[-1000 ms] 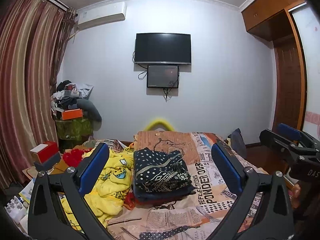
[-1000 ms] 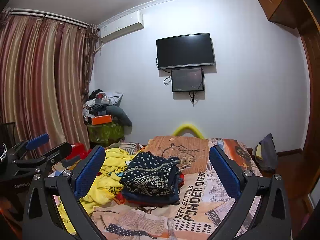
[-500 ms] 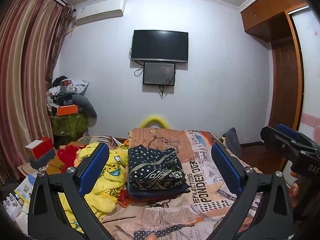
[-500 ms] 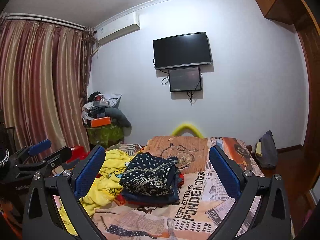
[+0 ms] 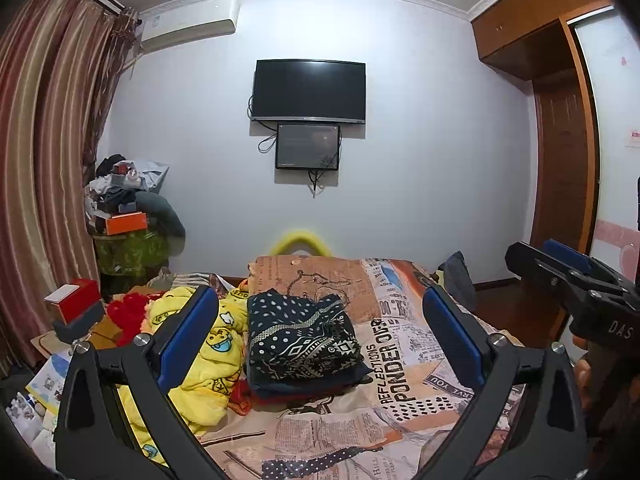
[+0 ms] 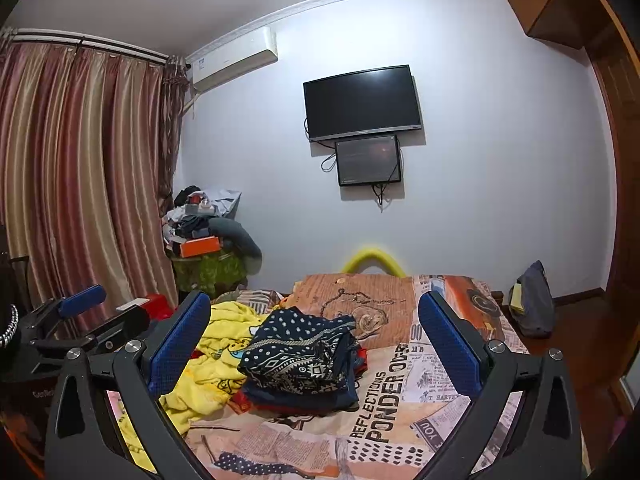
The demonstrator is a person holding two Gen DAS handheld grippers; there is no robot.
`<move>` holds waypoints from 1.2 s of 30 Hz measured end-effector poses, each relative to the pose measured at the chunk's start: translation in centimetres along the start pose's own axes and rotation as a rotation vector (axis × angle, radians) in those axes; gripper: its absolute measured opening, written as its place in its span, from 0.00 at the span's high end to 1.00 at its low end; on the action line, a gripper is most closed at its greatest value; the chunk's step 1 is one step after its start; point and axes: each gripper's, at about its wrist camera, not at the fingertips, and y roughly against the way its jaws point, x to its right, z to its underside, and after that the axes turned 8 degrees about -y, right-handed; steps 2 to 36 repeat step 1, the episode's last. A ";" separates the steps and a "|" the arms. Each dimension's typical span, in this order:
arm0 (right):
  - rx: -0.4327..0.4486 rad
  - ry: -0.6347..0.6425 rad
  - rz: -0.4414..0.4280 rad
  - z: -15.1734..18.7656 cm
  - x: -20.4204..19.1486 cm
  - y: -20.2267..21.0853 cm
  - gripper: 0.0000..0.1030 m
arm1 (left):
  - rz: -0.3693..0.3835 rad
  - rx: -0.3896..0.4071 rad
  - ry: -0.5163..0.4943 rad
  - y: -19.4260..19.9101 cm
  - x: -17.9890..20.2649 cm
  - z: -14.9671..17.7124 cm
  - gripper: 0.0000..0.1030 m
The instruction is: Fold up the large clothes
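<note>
"REFLECTIONS PONDER OVER" is read on the bed cover (image 5: 400, 364) beside the folded dotted garment (image 5: 300, 340); left claw (image 5: 320, 332) and right claw (image 6: 316, 336) are held wide apart, empty.

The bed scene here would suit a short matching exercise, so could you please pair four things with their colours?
Things:
1. garment on top of the folded stack
2. crumpled garment left of the stack
3. box on the corner pile
4. curtains

Colours:
A. striped maroon and beige
B. yellow
C. navy with white pattern
D. orange

Pairs: 1-C, 2-B, 3-D, 4-A
</note>
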 end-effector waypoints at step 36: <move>0.000 -0.001 0.000 0.1 0.0 0.0 0.00 | 0.004 -0.002 -0.002 0.0 0.0 0.0 0.01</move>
